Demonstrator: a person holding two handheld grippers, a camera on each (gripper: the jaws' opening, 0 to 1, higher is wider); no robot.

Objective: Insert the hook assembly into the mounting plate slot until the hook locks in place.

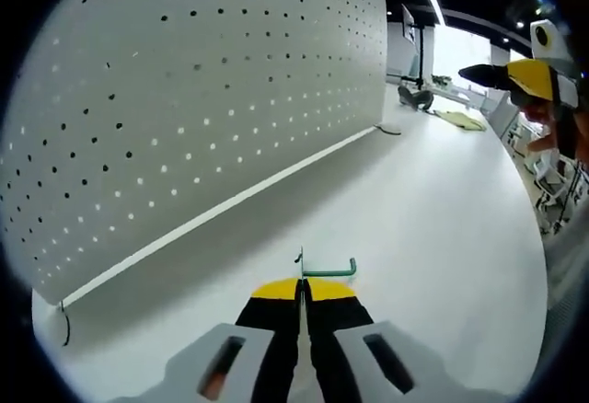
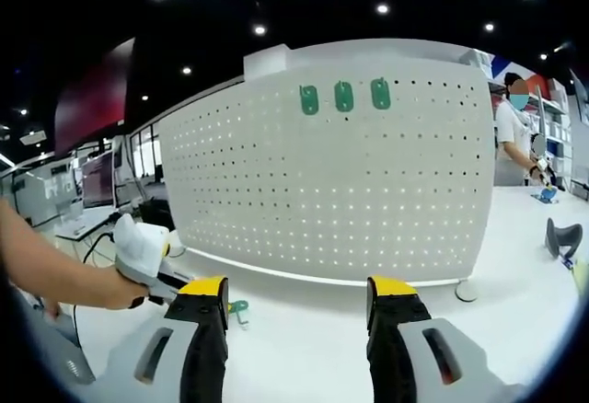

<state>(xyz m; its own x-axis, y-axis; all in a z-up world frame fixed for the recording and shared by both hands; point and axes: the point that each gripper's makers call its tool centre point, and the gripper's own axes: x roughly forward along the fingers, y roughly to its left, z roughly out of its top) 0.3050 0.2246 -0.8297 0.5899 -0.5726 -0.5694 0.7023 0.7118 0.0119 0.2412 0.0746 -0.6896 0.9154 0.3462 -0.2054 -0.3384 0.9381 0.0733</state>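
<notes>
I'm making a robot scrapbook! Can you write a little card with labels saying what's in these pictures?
board: white pegboard, upright on the white table
plates: three green plates near the board's top
hook: green hook, at the left gripper's tips
left gripper: shut on the hook
right gripper: open, empty
background: a person standing at right

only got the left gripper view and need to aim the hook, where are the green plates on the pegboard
Observer: Three green mounting plates sit in a row near the top of the pegboard.
Operator: is the right tool free
Observer: Yes, the right tool is open, with nothing between its jaws.
Operator: anyone nearby
Observer: A person stands past the board's right end in the right gripper view.
</notes>
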